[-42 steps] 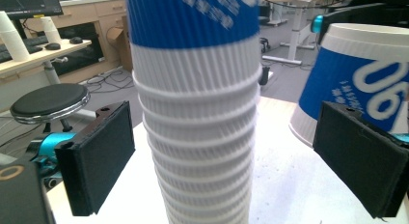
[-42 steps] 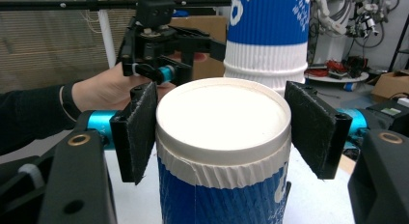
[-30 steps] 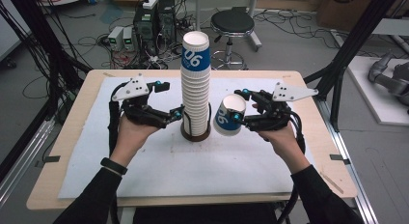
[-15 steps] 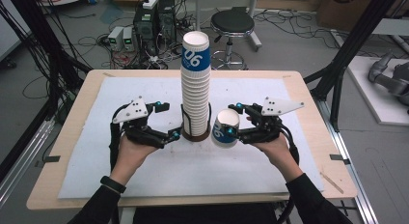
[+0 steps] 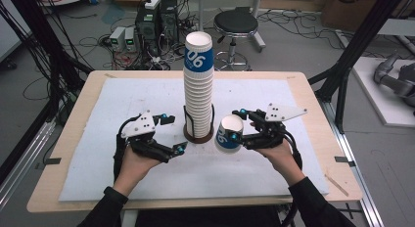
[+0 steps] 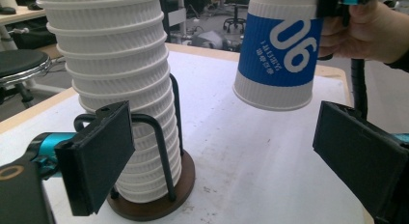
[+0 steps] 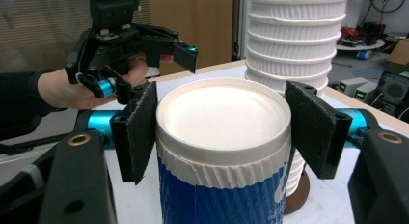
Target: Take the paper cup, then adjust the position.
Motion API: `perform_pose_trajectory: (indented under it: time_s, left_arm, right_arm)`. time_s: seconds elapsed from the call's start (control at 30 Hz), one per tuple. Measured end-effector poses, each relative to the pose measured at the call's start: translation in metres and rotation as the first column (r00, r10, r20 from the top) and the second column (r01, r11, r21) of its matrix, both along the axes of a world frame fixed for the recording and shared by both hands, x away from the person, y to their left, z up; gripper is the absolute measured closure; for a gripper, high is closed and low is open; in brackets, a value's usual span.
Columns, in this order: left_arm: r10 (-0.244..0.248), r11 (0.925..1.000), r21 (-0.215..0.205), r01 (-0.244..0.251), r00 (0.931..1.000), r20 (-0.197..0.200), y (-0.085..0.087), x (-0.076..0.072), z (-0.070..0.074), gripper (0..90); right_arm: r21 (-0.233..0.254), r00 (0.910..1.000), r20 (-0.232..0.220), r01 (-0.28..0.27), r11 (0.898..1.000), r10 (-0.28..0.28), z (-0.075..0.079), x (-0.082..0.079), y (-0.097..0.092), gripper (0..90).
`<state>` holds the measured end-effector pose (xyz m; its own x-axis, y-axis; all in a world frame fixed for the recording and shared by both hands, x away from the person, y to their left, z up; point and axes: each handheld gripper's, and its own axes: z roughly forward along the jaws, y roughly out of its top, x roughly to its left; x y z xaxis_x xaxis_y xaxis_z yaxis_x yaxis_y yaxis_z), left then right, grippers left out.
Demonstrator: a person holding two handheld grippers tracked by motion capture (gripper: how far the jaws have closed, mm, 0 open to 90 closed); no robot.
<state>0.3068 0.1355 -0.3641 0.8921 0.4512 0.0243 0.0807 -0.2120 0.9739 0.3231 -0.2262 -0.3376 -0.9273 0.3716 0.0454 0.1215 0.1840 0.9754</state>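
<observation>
A tall stack of white paper cups [image 5: 198, 90] stands in a dark wire holder [image 5: 198, 136] at the middle of the table. Its top cup has a blue band marked 06. My right gripper [image 5: 238, 132] is shut on a single cup [image 5: 228, 135] of the same kind, held just right of the holder and a little above the mat. In the right gripper view both pads [image 7: 140, 132] press the cup's white end [image 7: 222, 113]. My left gripper [image 5: 174, 133] stands open left of the holder, nothing between its pads [image 6: 101, 156]. The left gripper view shows the stack [image 6: 120, 89] and the held cup [image 6: 279, 50].
A white mat [image 5: 274, 97] covers most of the wooden table [image 5: 315, 97]. Beyond the far edge are a black stool [image 5: 236, 24], electronics boxes [image 5: 156, 16] and cables on the floor. Black frame poles [image 5: 359, 46] rise at both sides.
Both hands have come down and toward the near side. The held cup has sunk from beside the stack's lower part to beside the holder's base. The stack has not moved.
</observation>
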Motion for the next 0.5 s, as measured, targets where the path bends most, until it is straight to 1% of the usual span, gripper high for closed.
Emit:
perform_pose_trajectory:
  time_s: [0.13,0.2,0.27,0.5]
  left_arm:
    - [0.004,1.0000,0.006,-0.004,0.9998,-0.019,0.000,0.002,-0.005,7.4]
    - [0.000,1.0000,0.002,0.000,0.9997,-0.023,-0.001,0.003,-0.006,7.4]
    - [-0.004,1.0000,0.005,0.004,0.9998,-0.020,-0.002,0.004,-0.006,7.4]
    - [-0.029,0.9996,0.001,0.029,0.9991,-0.032,-0.006,0.003,-0.007,7.4]
  right_arm:
    - [0.009,0.9997,-0.014,0.019,1.000,-0.019,-0.003,0.002,-0.005,31.2]
    - [0.011,0.9996,-0.012,0.026,1.000,-0.026,-0.003,0.002,-0.007,31.2]
    - [0.012,0.9994,-0.016,0.031,0.999,-0.031,-0.003,0.002,-0.009,31.2]
    - [0.031,0.9993,-0.013,0.035,0.999,-0.035,-0.002,0.003,-0.013,31.2]
